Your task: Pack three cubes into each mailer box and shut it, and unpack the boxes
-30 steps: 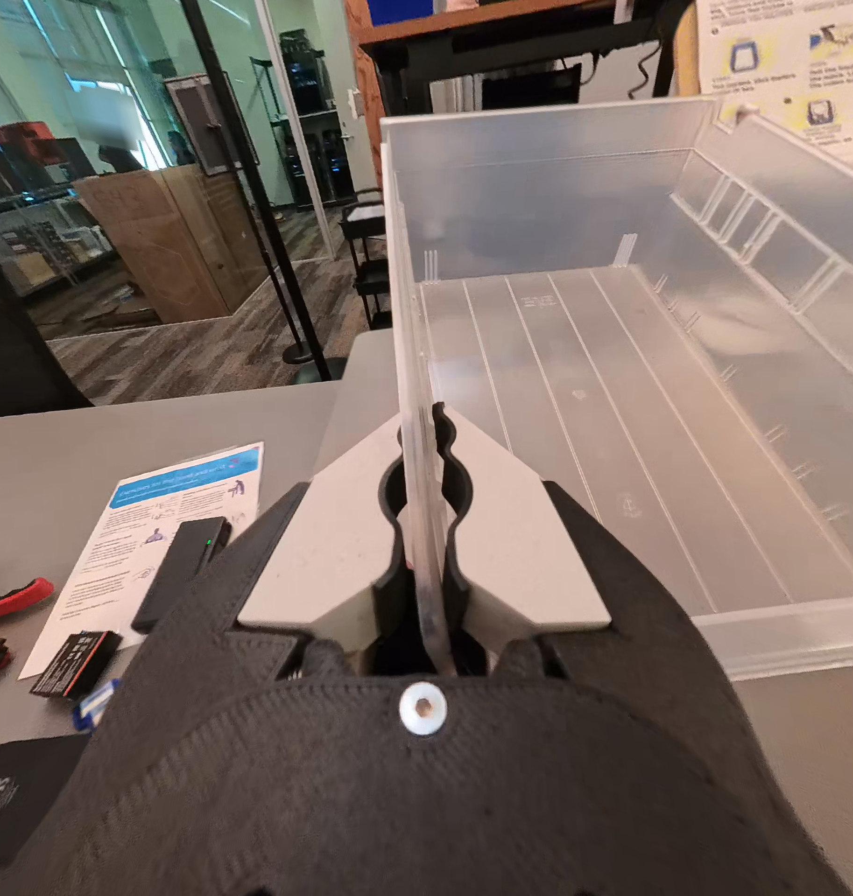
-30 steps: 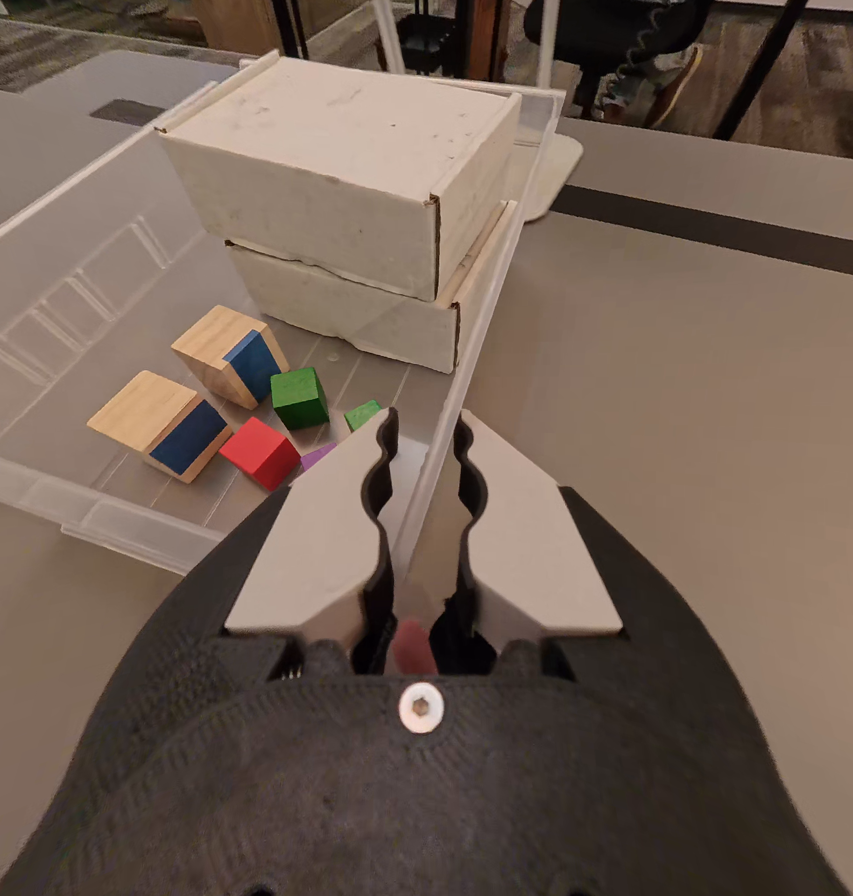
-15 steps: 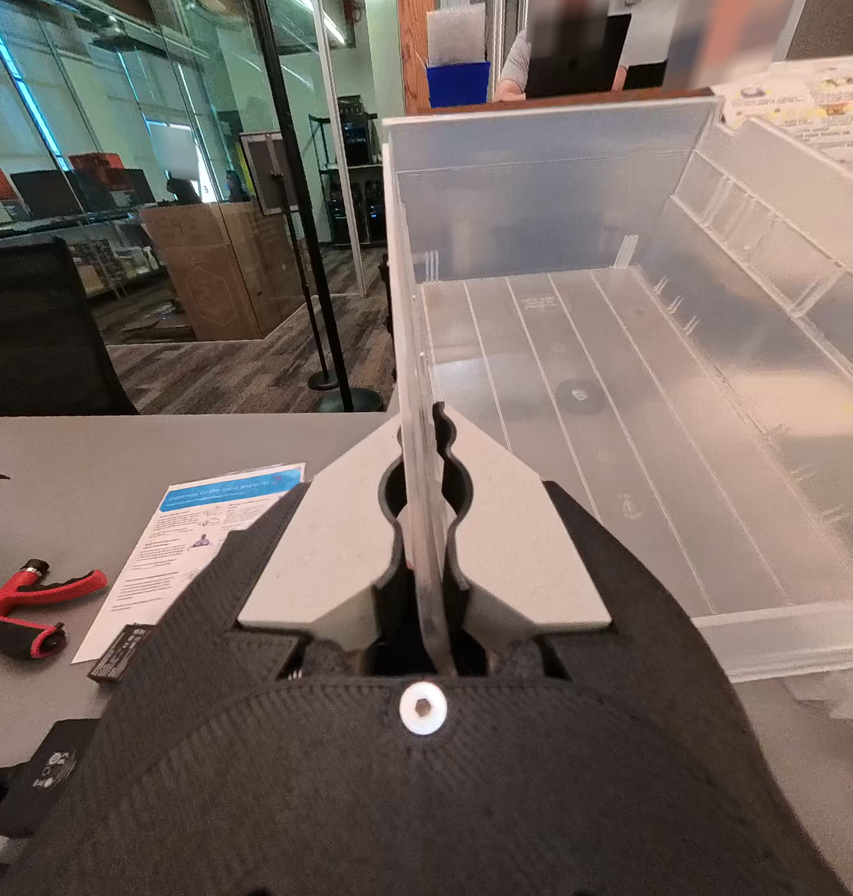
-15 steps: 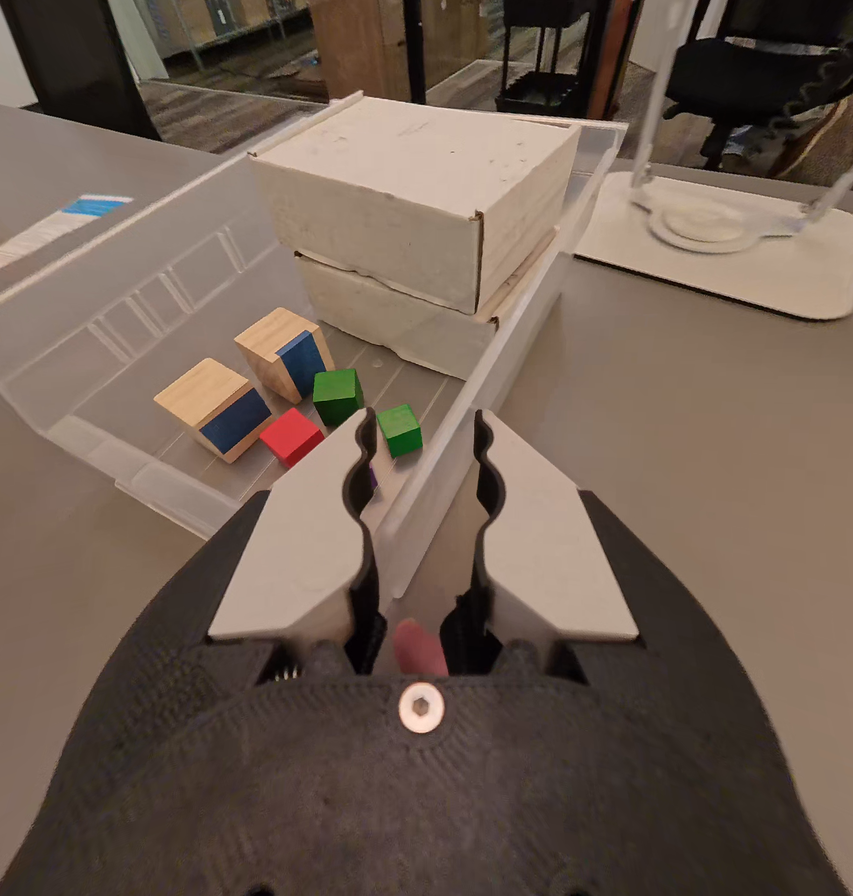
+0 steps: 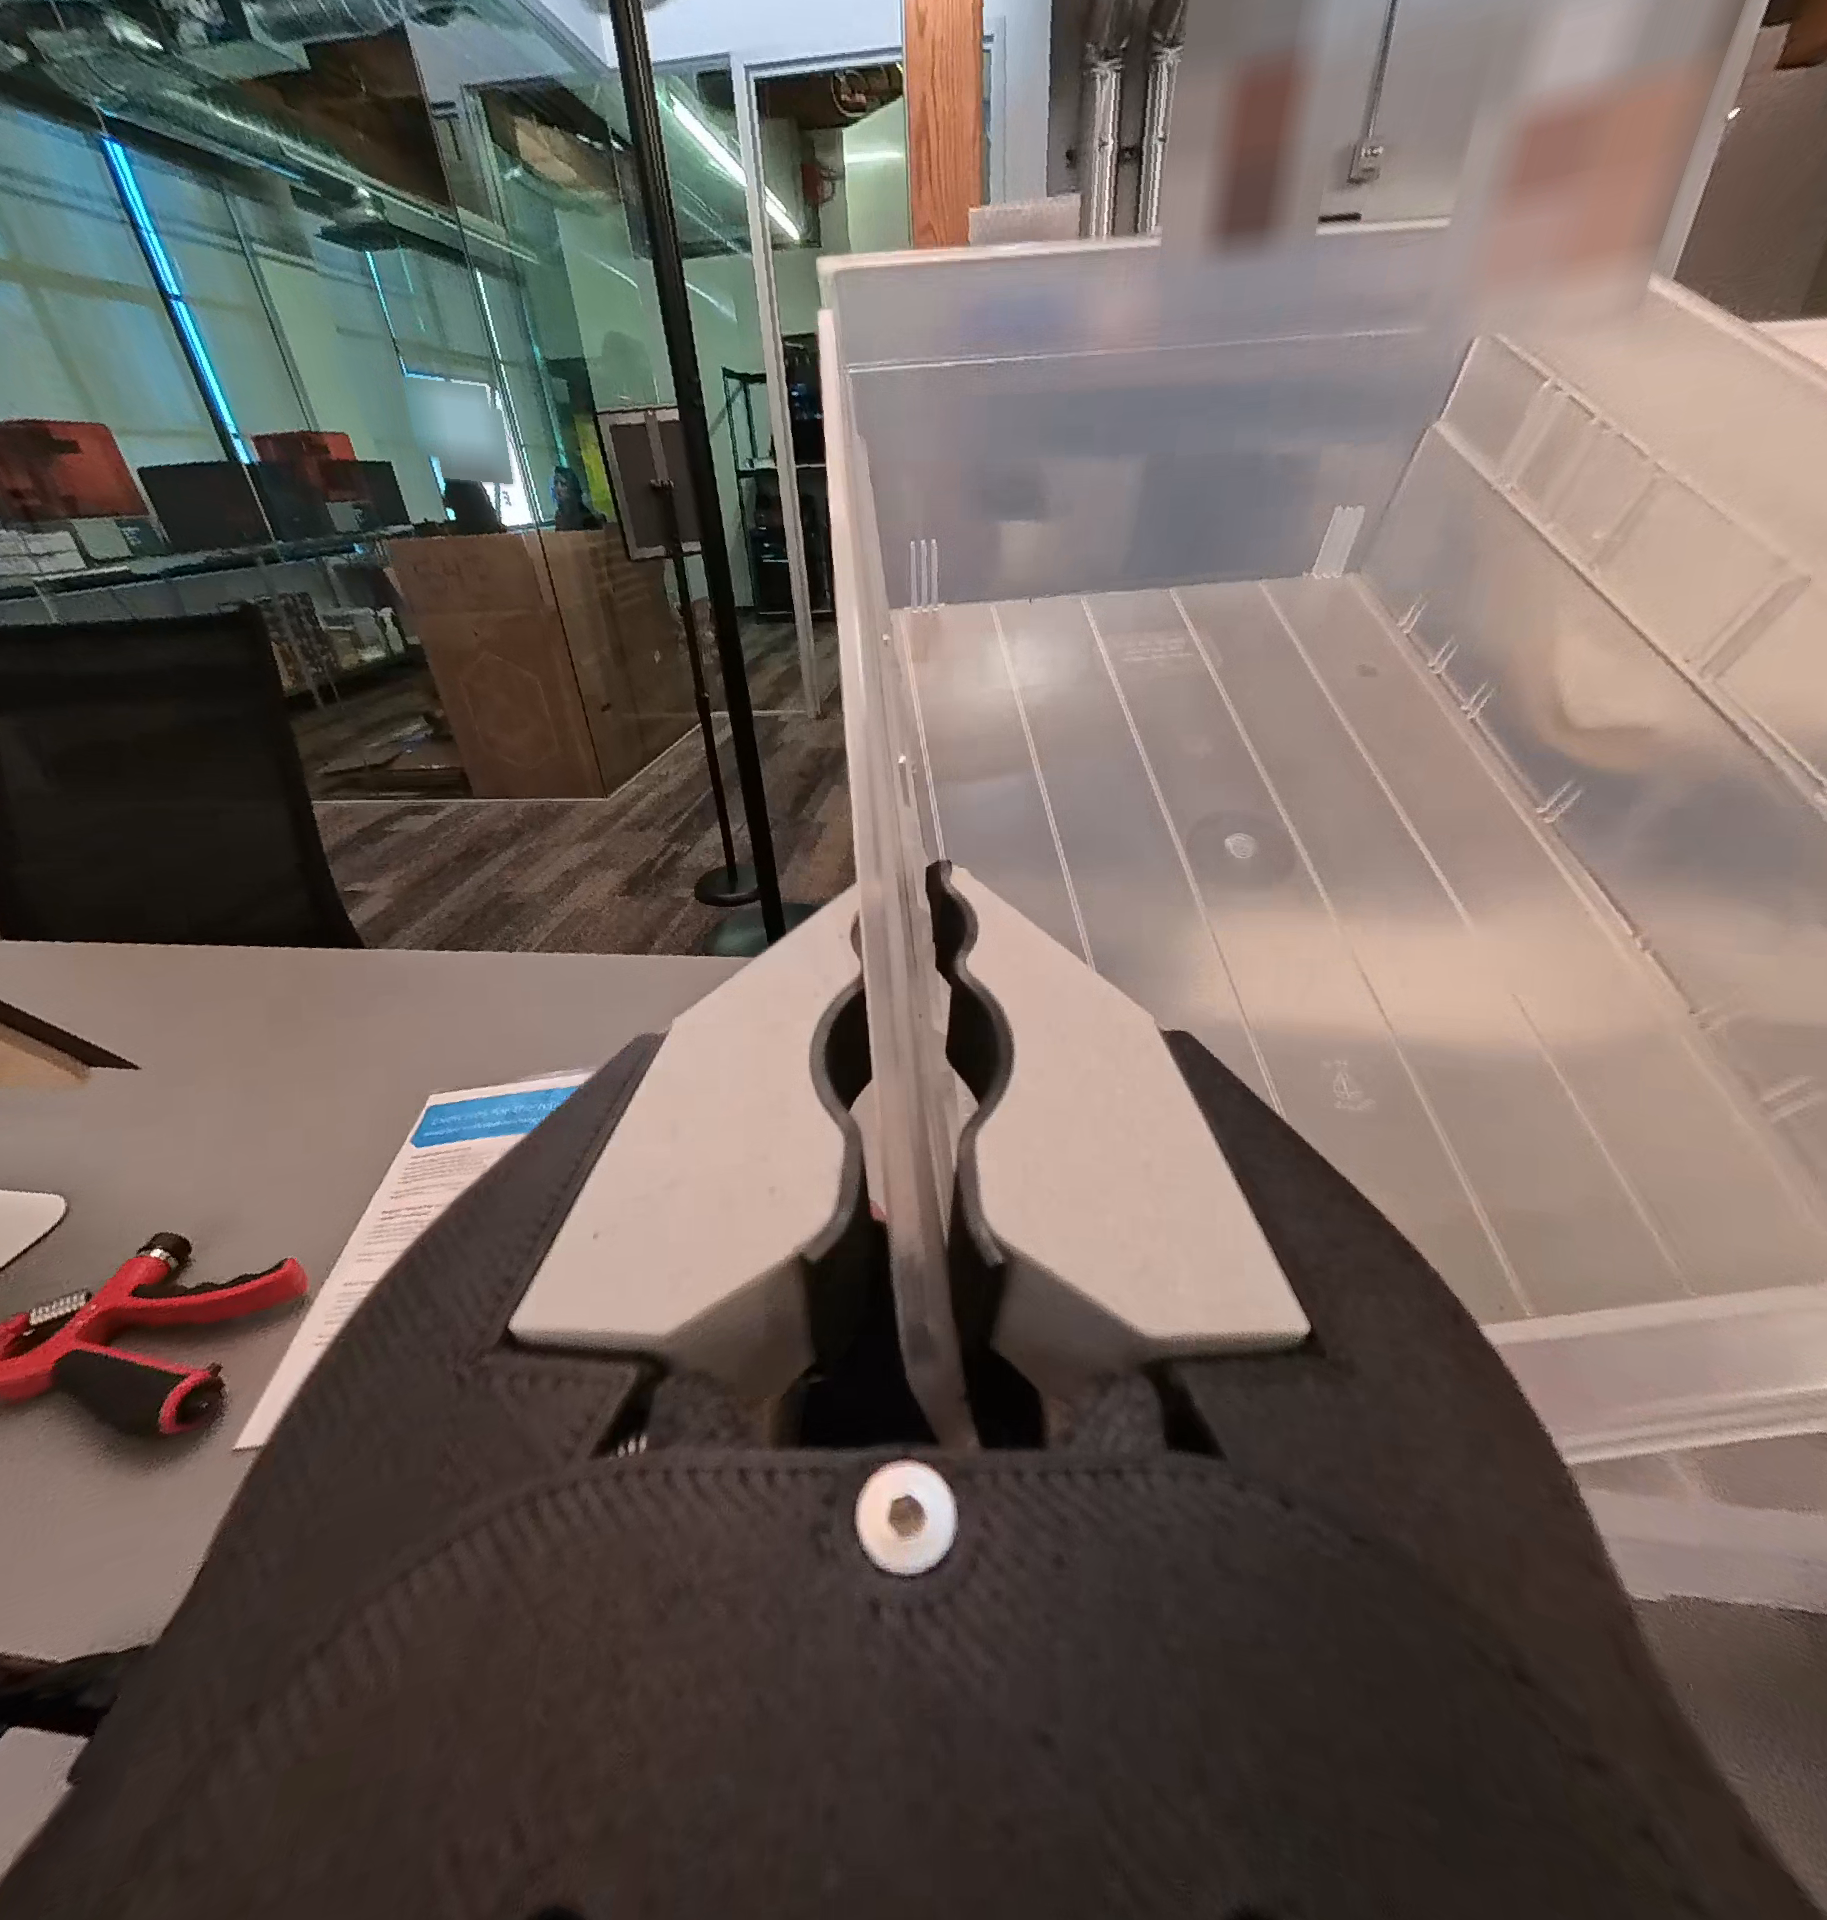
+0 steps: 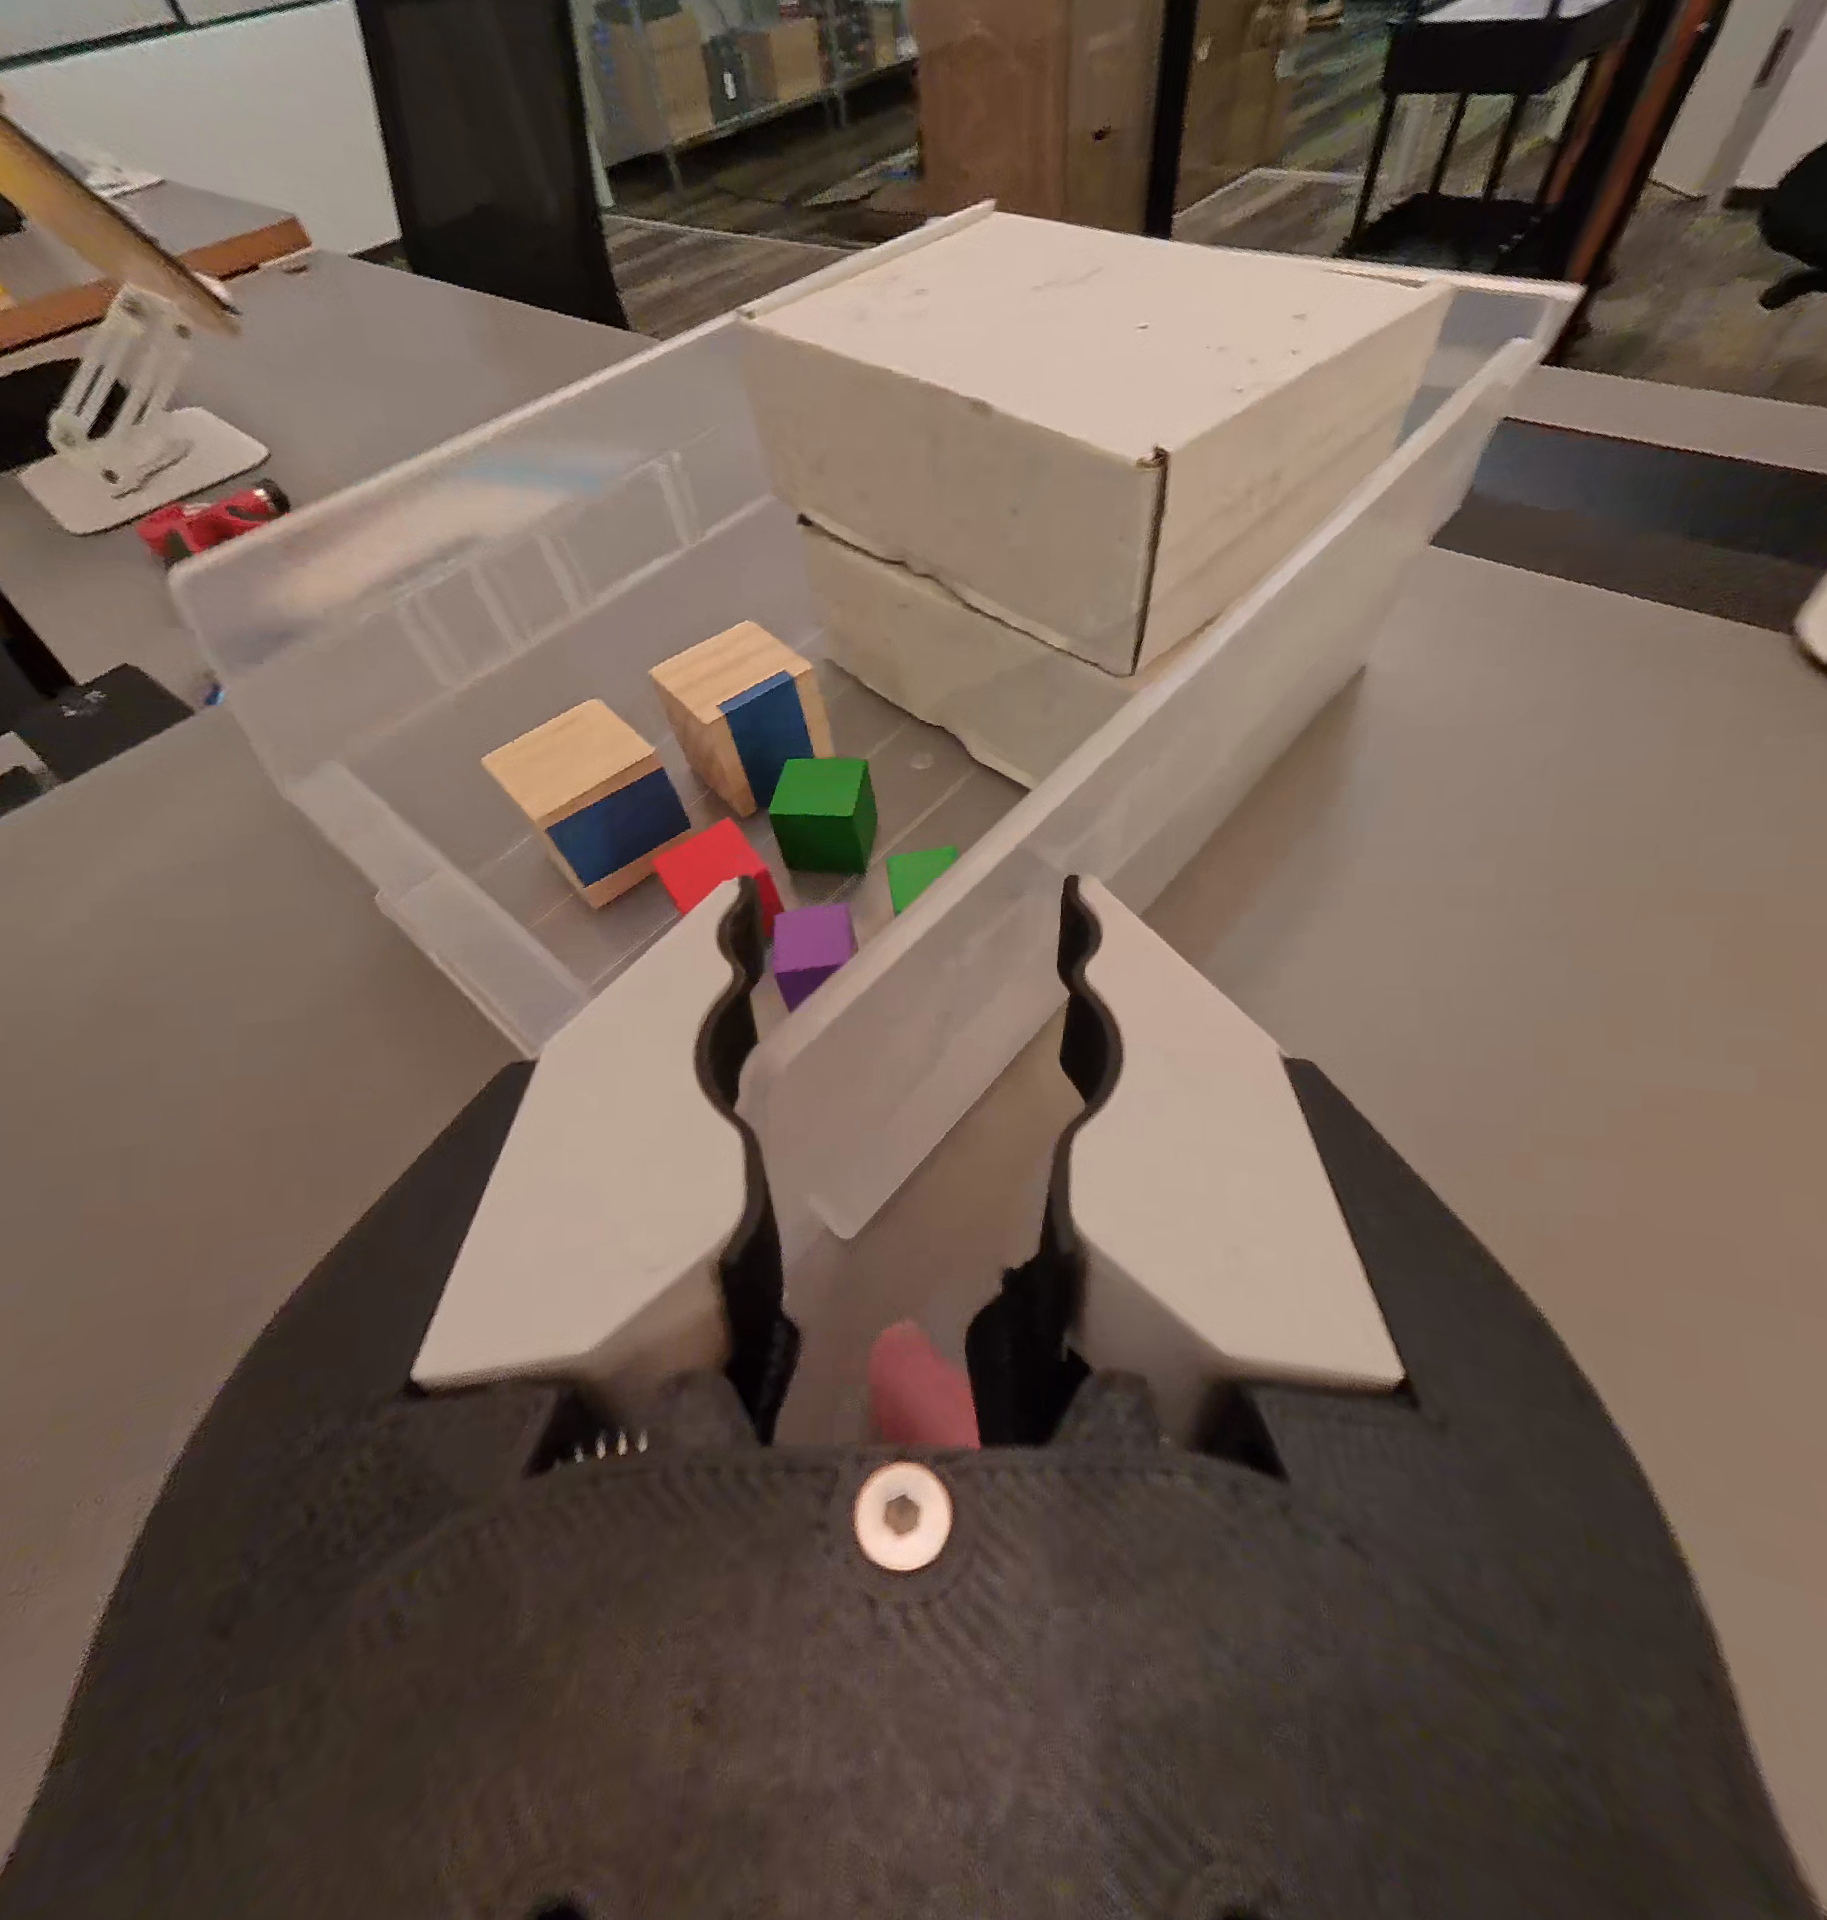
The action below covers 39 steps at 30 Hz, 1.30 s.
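In the left wrist view, the left tool (image 5: pixel 904 940) fills the lower half of the frame, its fingers pressed onto the thin side wall of an empty clear bin (image 5: pixel 1304 883), which rises up the centre and spreads to the right. At lower left, a red and black hand tool (image 5: pixel 124 1340) and a printed sheet (image 5: pixel 410 1195) lie on the grey surface (image 5: pixel 317 1029). Beyond, at upper left, stand a black chair (image 5: pixel 130 779) and glass partitions.

In the right wrist view, the right tool (image 6: pixel 904 909) sits low in the frame, its fingers parted to either side of the near corner of a second clear bin (image 6: pixel 1252 665); whether they touch the wall cannot be told. Just past the fingertips, inside this bin, lie a purple cube (image 6: pixel 811 948), a red cube (image 6: pixel 711 860), a small green cube (image 6: pixel 917 875) and a larger green cube (image 6: pixel 824 812). Behind them sit two wooden blocks with blue faces (image 6: pixel 587 795), one tilted. At the bin's far end, in the upper right of the frame, two white mailer boxes (image 6: pixel 1075 416) are stacked, both shut. At the upper left a red item (image 6: pixel 213 516) lies on the surface near a white stand base (image 6: pixel 140 473).
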Available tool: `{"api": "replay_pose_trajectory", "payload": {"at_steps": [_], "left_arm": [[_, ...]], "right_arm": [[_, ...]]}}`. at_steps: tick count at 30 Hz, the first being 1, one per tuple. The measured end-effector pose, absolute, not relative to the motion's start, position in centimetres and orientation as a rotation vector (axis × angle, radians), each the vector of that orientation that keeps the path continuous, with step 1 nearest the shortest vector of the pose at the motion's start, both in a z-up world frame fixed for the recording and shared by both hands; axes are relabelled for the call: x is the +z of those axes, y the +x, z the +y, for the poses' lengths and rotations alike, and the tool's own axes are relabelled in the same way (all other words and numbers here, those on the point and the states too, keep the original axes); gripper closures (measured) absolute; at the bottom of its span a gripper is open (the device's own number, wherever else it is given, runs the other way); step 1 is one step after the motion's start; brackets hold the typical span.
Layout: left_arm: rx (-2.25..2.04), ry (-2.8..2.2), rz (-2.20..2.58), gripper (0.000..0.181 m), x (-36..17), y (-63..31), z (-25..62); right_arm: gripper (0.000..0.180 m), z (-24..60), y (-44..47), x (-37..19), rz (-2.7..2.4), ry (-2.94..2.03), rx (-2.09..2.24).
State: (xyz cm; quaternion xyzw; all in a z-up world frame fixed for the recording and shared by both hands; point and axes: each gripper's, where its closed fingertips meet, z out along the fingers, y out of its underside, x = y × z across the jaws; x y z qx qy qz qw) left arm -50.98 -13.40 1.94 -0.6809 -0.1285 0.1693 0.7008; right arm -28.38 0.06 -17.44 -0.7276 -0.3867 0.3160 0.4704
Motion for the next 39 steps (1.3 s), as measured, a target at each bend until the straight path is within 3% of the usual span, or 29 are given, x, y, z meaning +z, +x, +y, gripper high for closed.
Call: {"api": "replay_pose_trajectory", "payload": {"at_steps": [7, 12, 26, 35, 36, 37, 39], "left_arm": [[0.362, -1.5, -0.263, 0.177, 2.8, -50.0, -13.5], [0.336, -1.497, -0.218, 0.177, 3.4, -47.9, -12.5], [0.131, -1.608, 0.143, 0.177, -0.4, -26.0, -0.7], [-0.027, -1.737, 0.362, 0.177, -8.5, -8.7, 7.9], [-0.037, -1.75, 0.375, 0.177, -9.2, -7.3, 8.5], [-0.048, -1.765, 0.378, 0.177, -9.9, -6.2, 9.1], [-0.07, -1.786, 0.373, 0.177, -11.0, -4.4, 10.3]], "right_arm": [[0.116, -2.0, -32.5, -17.7, -1.07, -1.744, 0.793], [0.11, -2.5, -29.6, -16.1, -1.125, -1.67, 0.83], [0.125, 0.5, 1.4, -7.3, -0.698, -1.547, 0.706], [0.112, -1.6, 12.1, -9.6, -0.512, -1.656, 0.681], [0.114, -1.6, 12.8, -10.0, -0.484, -1.666, 0.683], [0.133, -1.4, 13.5, -10.2, -0.453, -1.672, 0.681], [0.138, -0.7, 15.3, -10.8, -0.395, -1.695, 0.645]]}}
